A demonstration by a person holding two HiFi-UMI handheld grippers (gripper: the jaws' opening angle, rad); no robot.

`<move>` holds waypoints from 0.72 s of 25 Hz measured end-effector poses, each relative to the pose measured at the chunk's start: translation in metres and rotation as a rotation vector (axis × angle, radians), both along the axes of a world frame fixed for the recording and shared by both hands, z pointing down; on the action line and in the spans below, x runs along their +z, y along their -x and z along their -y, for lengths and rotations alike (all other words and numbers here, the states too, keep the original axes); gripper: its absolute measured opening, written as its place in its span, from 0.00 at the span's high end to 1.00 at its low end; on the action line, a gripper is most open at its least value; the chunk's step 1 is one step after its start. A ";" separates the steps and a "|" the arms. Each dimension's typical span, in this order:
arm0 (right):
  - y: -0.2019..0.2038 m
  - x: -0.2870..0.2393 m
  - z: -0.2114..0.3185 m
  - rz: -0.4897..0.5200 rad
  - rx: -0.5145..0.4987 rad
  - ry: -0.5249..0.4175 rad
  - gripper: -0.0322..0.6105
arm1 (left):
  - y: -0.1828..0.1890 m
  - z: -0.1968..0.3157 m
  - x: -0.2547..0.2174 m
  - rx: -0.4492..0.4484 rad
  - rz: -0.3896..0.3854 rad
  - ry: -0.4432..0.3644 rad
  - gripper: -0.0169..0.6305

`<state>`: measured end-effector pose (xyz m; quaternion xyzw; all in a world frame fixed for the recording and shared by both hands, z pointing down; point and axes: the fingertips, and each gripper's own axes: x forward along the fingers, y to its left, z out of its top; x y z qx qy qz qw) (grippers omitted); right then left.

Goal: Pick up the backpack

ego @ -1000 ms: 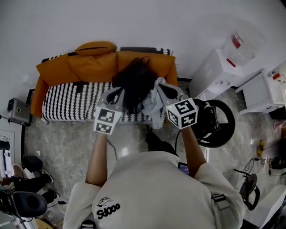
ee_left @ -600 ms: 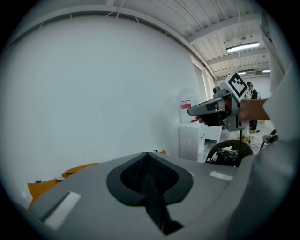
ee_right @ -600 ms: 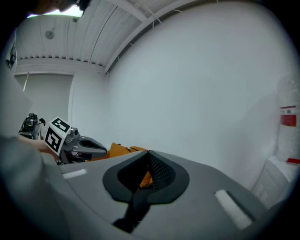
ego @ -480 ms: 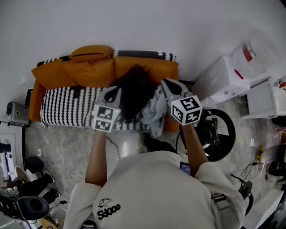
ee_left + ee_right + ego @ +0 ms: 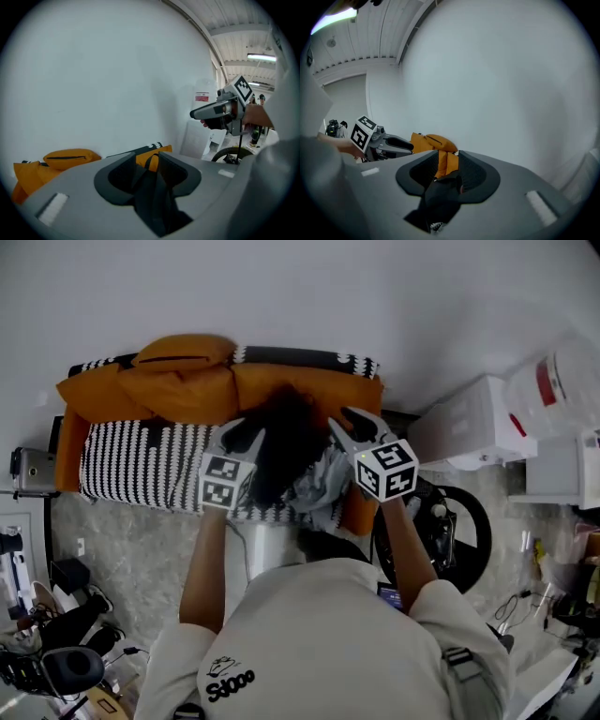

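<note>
The backpack (image 5: 281,442), black with a grey part at its lower right, is lying across the right half of the sofa (image 5: 141,460), reaching from the orange back cushions (image 5: 187,381) down to the seat's front edge. I cannot tell whether its full weight is resting on the seat. The left gripper (image 5: 246,435) is sitting at the backpack's left side and the right gripper (image 5: 345,423) at its right side, both pointing toward the sofa back. In the left gripper view the jaws are opening, standing about half apart. A dark strap (image 5: 152,197) is running down between them, and a gap is showing orange cushion above it, so the pads are not pressing on it. In the right gripper view the jaws are also opening, about half apart. Dark backpack fabric (image 5: 438,197) is bunching low between them, with orange cushion showing through the gap above, so they are not gripping either. The person's forearms are stretching out from the bottom of the head view. The sofa is standing against the white wall (image 5: 300,296) on a grey floor (image 5: 141,549). A white cabinet (image 5: 469,423) is standing past the sofa's right end, and a black ring (image 5: 473,521) is lying on the floor below it.
</note>
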<state>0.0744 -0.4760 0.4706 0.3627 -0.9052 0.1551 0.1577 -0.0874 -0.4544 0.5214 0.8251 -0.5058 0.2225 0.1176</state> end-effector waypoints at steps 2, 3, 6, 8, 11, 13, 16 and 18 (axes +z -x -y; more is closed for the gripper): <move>0.006 0.016 0.018 -0.006 -0.026 0.033 0.71 | 0.002 0.018 0.012 -0.020 -0.001 0.013 0.67; 0.009 0.023 0.025 -0.013 -0.038 0.050 0.69 | 0.003 0.026 0.016 -0.025 0.002 0.018 0.64; 0.021 0.035 0.044 -0.043 -0.061 0.102 0.65 | 0.006 0.046 0.024 -0.026 -0.019 0.045 0.55; 0.026 0.044 0.056 -0.059 -0.070 0.135 0.62 | 0.007 0.057 0.029 -0.031 -0.015 0.074 0.52; 0.029 0.070 0.073 -0.078 -0.083 0.185 0.61 | 0.010 0.071 0.056 -0.041 0.038 0.128 0.51; 0.029 0.090 0.083 -0.089 -0.080 0.214 0.62 | 0.012 0.078 0.081 -0.055 0.060 0.176 0.51; 0.027 0.111 0.095 -0.093 -0.064 0.259 0.62 | 0.015 0.088 0.113 -0.098 0.065 0.240 0.53; 0.029 0.124 0.100 -0.089 -0.056 0.294 0.62 | 0.015 0.094 0.136 -0.102 0.086 0.261 0.53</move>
